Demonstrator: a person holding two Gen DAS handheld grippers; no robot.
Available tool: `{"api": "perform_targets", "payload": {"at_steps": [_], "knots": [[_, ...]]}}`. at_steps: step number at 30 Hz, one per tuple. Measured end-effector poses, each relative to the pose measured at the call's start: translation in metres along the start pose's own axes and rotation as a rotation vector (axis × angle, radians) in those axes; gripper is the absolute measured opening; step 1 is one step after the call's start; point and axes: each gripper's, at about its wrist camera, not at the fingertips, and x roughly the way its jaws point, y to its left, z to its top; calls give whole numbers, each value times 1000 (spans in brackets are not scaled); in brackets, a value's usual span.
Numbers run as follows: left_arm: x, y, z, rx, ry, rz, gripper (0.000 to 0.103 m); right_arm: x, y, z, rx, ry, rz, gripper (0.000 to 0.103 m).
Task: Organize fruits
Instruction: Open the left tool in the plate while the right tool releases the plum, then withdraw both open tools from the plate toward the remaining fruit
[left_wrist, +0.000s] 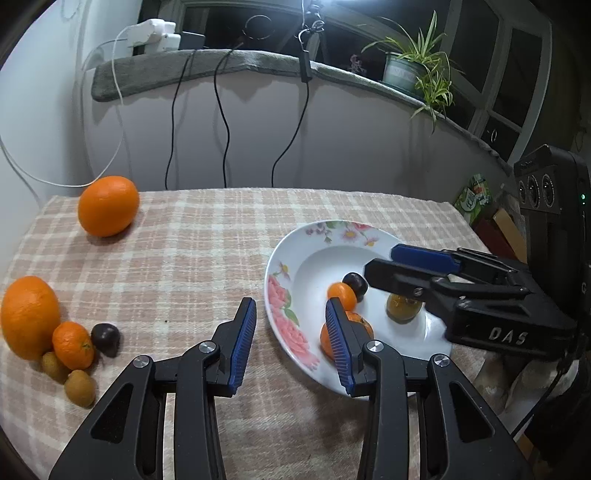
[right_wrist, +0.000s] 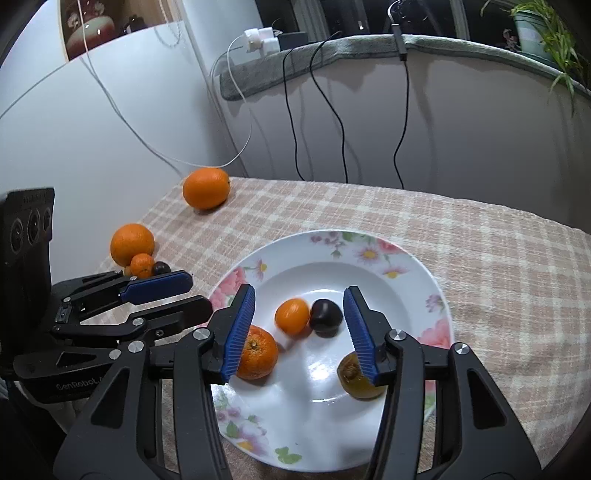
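I saw a white plate (right_wrist: 413, 280) rimmed with pink flowers, a pink-and-cream checked tablecloth (right_wrist: 498, 258), orange mandarins (right_wrist: 258, 354), a dark purple fruit (right_wrist: 325, 314), my black grippers' blue pads (right_wrist: 240, 332).

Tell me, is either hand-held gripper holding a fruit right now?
Neither. The left hand-held gripper and right hand-held gripper both stand open, empty, over the plate.

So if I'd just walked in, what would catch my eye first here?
Probably the flowered white plate on the checked cloth, holding two small oranges, a dark plum and a brownish fruit. Two black grippers with blue pads hover over it, both open and empty: the right gripper and the left gripper. Further left, big oranges wait on the cloth.
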Motion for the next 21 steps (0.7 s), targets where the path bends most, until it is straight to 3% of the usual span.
{"api": "perform_targets", "payload": {"at_steps": [1, 7, 10, 13, 15, 21], "knots": [[-2, 1, 0, -3, -3, 2, 38, -2, -1, 0, 7, -5, -1, 64], [-10, 7, -3, -20, -16, 8, 38, -15, -9, 4, 45, -29, -8, 68], [-15, 9, -5, -28, -27, 13, 47, -19, -11, 5, 61, -35, -20, 87], [-21, 13, -8, -39, -35, 19, 50, -23, -11, 5, 62, -42, -31, 88], [-24, 16, -10, -45, -41, 25, 61, -24, -10, 5, 62, -36, -36, 88], [-35, 27, -19, -72, -48, 49, 71, -22, -3, 2, 56, -3, -27, 88]]}}
